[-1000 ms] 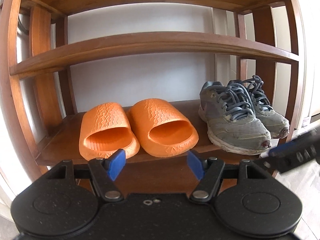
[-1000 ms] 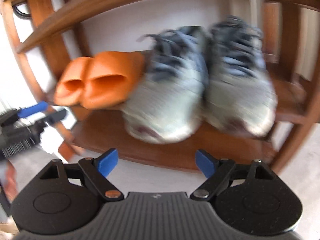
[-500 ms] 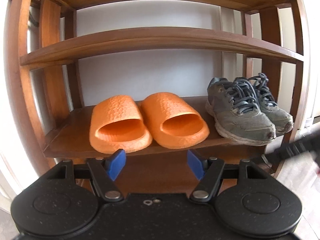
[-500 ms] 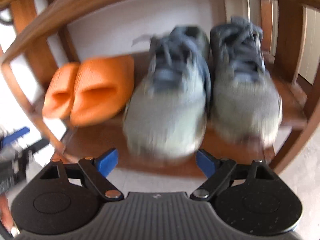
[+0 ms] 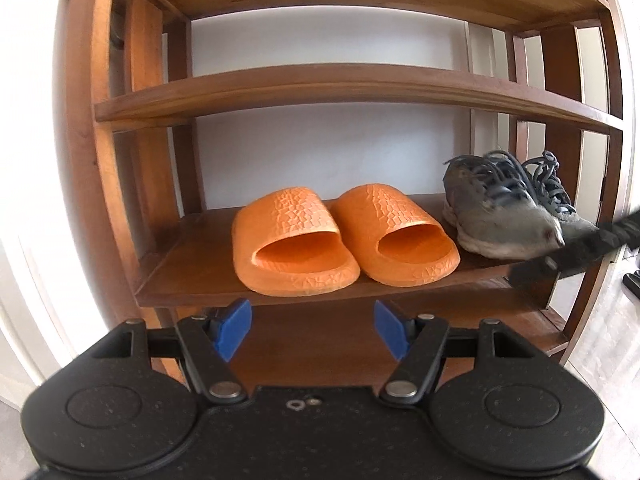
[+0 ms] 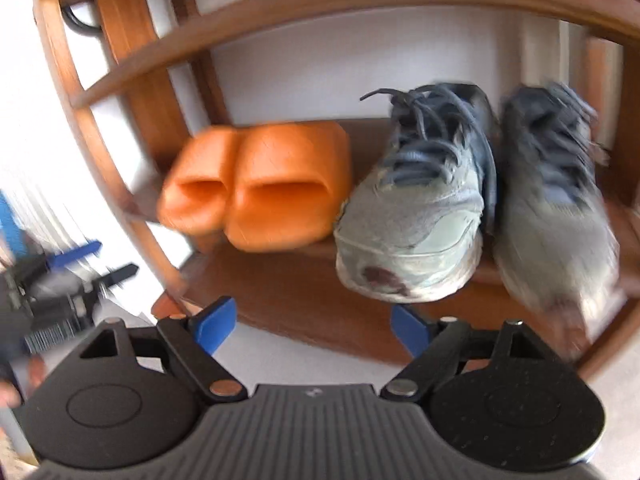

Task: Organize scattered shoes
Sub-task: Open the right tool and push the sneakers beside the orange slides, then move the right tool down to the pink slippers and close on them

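Both grippers have drawn back from the rack (image 5: 344,92). The left gripper (image 5: 313,332) and right gripper (image 6: 312,330) are spread, holding nothing. Slippers (image 5: 344,236) and sneakers (image 5: 508,216) sit side by side on one shelf.

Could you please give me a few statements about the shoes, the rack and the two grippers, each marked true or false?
1. The orange slides sit side by side on the same shelf as the grey sneakers. True.
2. The left gripper is shut on a slide. False: it is open and holds nothing.
3. The sneakers are laced. True.
4. The shelf above the shoes holds boots. False: nothing shows on it.
5. The right gripper is open. True.
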Available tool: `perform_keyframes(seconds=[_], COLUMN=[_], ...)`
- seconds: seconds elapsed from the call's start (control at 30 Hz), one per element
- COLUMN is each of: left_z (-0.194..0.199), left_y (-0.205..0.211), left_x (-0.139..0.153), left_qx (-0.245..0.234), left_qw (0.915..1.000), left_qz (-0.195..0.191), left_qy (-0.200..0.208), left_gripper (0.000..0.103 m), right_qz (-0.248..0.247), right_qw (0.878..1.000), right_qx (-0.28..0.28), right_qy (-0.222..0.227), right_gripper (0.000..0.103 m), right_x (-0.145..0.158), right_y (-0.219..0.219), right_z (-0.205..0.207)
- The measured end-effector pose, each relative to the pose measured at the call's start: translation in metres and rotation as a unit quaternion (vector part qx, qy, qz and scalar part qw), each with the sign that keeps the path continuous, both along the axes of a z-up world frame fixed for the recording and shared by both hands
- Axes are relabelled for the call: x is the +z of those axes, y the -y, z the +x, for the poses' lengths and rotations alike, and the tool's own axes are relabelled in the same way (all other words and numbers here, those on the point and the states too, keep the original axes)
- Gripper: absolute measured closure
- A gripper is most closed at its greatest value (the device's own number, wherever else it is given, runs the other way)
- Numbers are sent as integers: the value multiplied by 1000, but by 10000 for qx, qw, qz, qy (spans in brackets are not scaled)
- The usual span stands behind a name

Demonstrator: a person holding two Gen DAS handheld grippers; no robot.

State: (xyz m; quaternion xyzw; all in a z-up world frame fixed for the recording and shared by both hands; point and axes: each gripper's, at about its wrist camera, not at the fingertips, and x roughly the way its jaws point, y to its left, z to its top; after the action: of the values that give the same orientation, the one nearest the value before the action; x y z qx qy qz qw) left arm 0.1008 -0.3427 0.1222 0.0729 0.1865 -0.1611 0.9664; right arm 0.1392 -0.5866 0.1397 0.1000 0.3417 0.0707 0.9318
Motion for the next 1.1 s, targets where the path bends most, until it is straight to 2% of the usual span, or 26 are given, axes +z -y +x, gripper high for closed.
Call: perform_keyframes(seconds=[0.07, 0.13, 0.2, 0.3, 0.43, 0.6, 0.7, 0.8, 0.9, 1.03, 1.1], left_z=[-3, -5, -6, -4, -1, -9, -16, -20, -23, -26, -27], left_y=[-4, -7, -10, -14, -24, -39, -57, -85, -111, -146, -158], left_x=[2, 3, 2, -1, -1, -5, -8, -9, -11, -16, -18], left_qx=[8, -2, -36, -29, -89, -483, -609, -655, -690, -827, -873], left_qw=[10000, 10000, 10000, 10000, 9999, 9985, 9977, 9972, 9969, 9961, 9958], left_qz=[-18, -38, -12, 29, -6, 249, 296, 294, 311, 162, 80], left_qy=[19, 31, 25, -19, -47, 60, -40, -190, -222, -259, -275], left_gripper=[35, 35, 35, 35, 35, 35, 35, 35, 35, 35, 35], right_qz=[-167, -3, 92, -169, -28, 49, -213, -205, -95, 135, 276], right_qw=[9995, 9993, 9989, 9977, 9975, 9983, 9944, 9825, 9628, 9268, 9039], right_qx=[-250, -354, -400, -433, -370, 58, 683, 1328, 1939, 2609, 2811], right_qy=[-51, -90, -205, -488, -602, -574, -775, -1292, -1881, -2697, -3211], right_gripper=[16, 17, 16, 15, 15, 15, 15, 15, 15, 15, 16], right_x=[3, 2, -3, -22, -40, -60, -78, -100, -122, -150, -162], right_y=[7, 13, 10, -8, -21, -59, -114, -173, -230, -297, -329], right_z=[11, 17, 12, 3, -18, -48, -63, -85, -107, -142, -168])
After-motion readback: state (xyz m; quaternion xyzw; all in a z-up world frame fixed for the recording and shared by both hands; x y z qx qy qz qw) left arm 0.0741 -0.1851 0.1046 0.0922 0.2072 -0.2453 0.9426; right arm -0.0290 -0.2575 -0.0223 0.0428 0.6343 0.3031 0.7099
